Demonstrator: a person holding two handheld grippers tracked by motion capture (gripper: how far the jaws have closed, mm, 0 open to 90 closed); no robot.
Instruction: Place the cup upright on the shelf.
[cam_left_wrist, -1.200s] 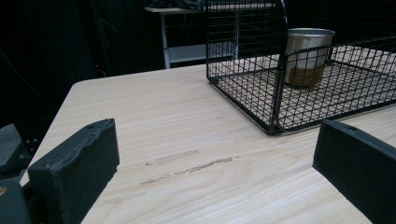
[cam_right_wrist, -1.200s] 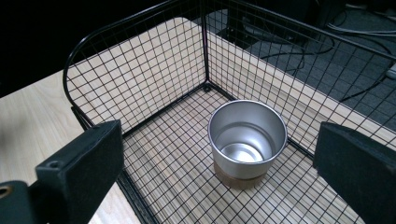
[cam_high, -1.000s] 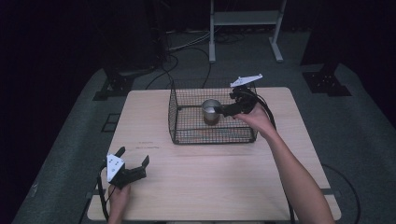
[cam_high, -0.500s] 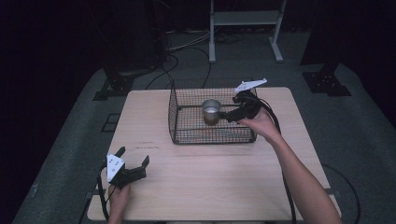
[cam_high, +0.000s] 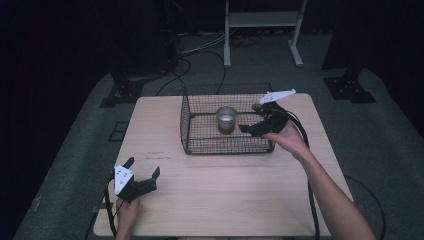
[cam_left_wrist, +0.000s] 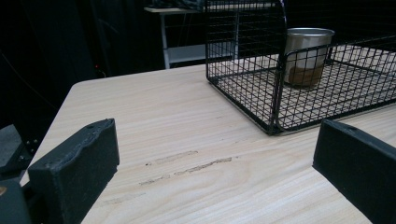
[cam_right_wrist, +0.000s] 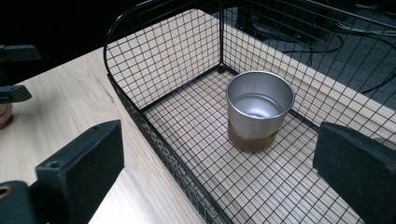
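Observation:
A shiny metal cup (cam_high: 226, 118) with a brown base stands upright on the floor of a black wire basket (cam_high: 186, 126) at the table's far middle. My right gripper (cam_high: 249, 120) hovers over the basket's right part, open, a short way right of the cup and apart from it. In the right gripper view the cup (cam_right_wrist: 259, 105) stands free ahead between the wide jaws of the right gripper (cam_right_wrist: 219, 172), inside the basket (cam_right_wrist: 163, 60). My left gripper (cam_high: 144, 167) rests open and holds nothing near the front left; its view shows basket (cam_left_wrist: 275, 93) and cup (cam_left_wrist: 306, 51) far ahead.
The wooden table (cam_high: 225, 190) has bare room in front of the basket. A white metal stand (cam_high: 262, 20) and cables lie on the dark floor beyond the far edge. The person's right forearm (cam_high: 325, 190) crosses the table's right side.
One second ago the right gripper was at the cup, which looked tilted. Now the cup stands upright by itself and the right gripper has drawn back to the right. The left gripper stayed put.

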